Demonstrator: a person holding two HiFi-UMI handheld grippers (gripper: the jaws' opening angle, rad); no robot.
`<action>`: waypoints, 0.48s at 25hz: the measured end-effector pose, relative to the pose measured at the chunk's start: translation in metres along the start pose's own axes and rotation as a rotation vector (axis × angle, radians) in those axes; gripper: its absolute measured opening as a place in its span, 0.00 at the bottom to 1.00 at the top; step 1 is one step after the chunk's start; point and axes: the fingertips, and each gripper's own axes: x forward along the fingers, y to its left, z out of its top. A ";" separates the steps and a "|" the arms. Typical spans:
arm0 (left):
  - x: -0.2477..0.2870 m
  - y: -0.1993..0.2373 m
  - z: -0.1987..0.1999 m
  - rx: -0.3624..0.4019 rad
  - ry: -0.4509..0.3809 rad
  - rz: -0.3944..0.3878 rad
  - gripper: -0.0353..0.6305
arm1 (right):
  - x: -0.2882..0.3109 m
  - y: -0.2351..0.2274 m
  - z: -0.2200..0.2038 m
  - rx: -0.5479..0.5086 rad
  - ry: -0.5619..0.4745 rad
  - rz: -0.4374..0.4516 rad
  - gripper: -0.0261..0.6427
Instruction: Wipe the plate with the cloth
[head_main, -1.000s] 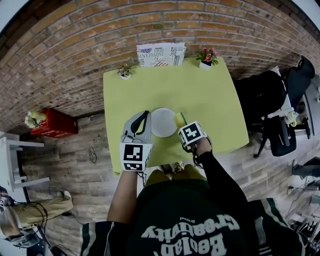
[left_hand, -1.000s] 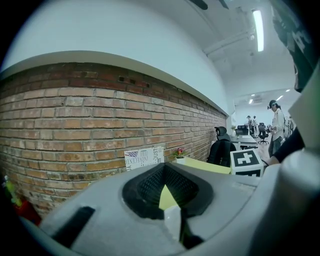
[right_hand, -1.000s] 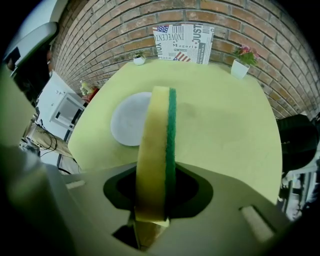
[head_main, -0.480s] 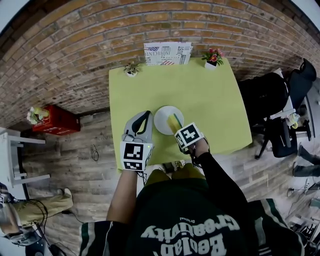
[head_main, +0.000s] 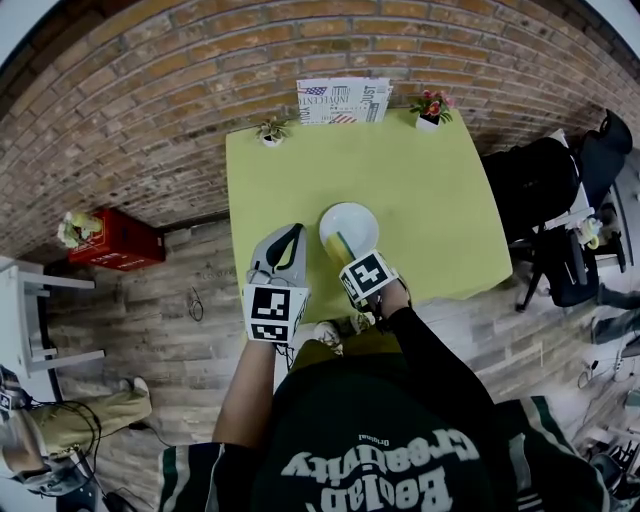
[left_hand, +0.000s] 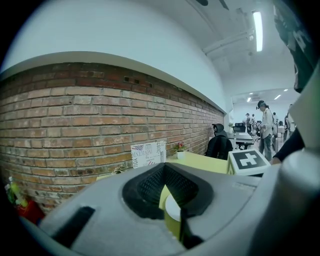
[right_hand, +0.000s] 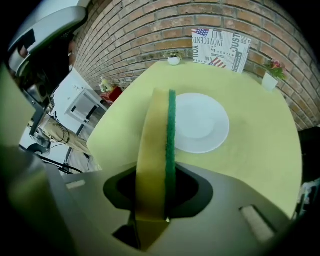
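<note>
Over the last second the right gripper (head_main: 348, 255) had swung left. It carried the yellow-green sponge (right_hand: 156, 150), clamped in its jaws, from the plate's (head_main: 356, 217) right side to over its near edge. The left gripper (head_main: 288, 238), jaws together on nothing, hovered left of the plate. With nothing steadying it, the plate might skid across the table (head_main: 430, 170) under a hard wipe.

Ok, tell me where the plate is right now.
In the head view the white plate sits on the yellow-green table near its front edge, just ahead of the right gripper, whose sponge points at it.
</note>
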 end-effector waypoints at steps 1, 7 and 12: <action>-0.002 0.001 -0.001 0.001 0.002 0.000 0.06 | 0.002 0.002 0.000 0.000 0.001 0.001 0.25; -0.012 0.008 -0.002 0.005 -0.003 0.006 0.06 | 0.008 0.003 0.003 0.019 0.021 0.008 0.25; -0.015 0.016 -0.002 0.013 0.004 0.021 0.06 | 0.009 0.002 0.006 0.031 0.034 0.006 0.25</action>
